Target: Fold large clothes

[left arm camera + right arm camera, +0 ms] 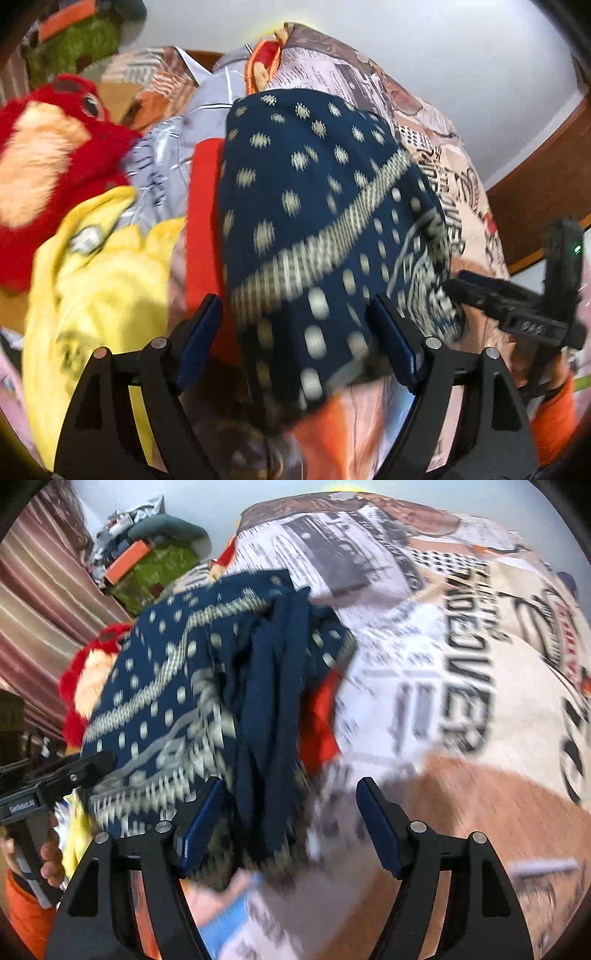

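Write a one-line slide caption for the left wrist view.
Left tool open over a navy dotted garment on a print-covered bed, yellow shirt alongside.

Left wrist view: sits just behind the left tool (295, 314), looking steeply down along its fingers, close over a navy dotted cloth (314, 192).
Right wrist view: sits just behind the right tool (290, 795), tilted steeply down too, close over the cloth's edge and a newspaper-print cover (424, 657).
Cross-sight: the right tool appears at the left view's right edge; the left tool at the right view's left edge.
Shared scene: cloth, cover, red plush toy (48, 158), orange fabric (201, 221).
Sharpness: both blurred.
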`<state>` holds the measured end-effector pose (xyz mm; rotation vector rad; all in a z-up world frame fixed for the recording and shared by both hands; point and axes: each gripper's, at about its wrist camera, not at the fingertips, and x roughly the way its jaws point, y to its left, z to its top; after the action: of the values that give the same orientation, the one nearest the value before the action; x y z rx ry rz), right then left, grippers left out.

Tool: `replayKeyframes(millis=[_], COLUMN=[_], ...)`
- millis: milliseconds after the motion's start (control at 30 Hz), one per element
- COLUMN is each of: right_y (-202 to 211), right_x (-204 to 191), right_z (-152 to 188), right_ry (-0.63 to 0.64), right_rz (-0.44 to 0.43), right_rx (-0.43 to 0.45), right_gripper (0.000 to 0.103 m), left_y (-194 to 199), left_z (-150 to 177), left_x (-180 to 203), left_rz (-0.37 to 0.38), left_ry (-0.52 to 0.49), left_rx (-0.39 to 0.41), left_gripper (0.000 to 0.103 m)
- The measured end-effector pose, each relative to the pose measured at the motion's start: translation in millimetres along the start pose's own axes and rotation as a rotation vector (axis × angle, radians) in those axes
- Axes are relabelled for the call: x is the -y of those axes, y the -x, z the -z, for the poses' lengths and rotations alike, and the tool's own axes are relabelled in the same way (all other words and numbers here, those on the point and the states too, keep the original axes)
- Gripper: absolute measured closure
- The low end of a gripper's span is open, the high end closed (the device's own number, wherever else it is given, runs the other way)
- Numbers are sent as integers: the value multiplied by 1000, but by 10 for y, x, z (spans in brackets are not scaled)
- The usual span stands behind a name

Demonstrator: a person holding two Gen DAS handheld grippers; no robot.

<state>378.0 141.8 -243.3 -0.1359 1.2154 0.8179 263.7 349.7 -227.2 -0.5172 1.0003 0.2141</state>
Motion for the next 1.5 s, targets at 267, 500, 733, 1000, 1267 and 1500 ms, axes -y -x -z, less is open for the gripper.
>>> replayKeyframes(millis=[267, 500, 733, 1000, 1267, 1500], right_y=[1174, 2347, 3231, 3500, 3373, 3324], right_x=[-287, -768, -1239, -1484, -1506, -1524], right_z=[350, 615, 1099, 1627, 1801, 1805], right_ry=[20, 114, 176, 221, 205, 214], right_rz=[-10, -55, -18, 29, 98, 143], right_rx=[169, 454, 759, 952, 976, 967], right_gripper=[33, 33, 33, 33, 11, 0], left_y=[799, 2131, 3255, 3702, 3560, 3474], left_z=[479, 660, 1159, 1786, 2065, 2057], left_x=[339, 973, 1490, 1731, 1662, 1631], left_rz=[-113, -130, -40, -74, -119, -156], left_ry=[-73, -199, -296, -316, -272, -256], left_rx=[117, 413, 702, 899, 883, 869], left_gripper=[22, 22, 22, 22, 2, 0])
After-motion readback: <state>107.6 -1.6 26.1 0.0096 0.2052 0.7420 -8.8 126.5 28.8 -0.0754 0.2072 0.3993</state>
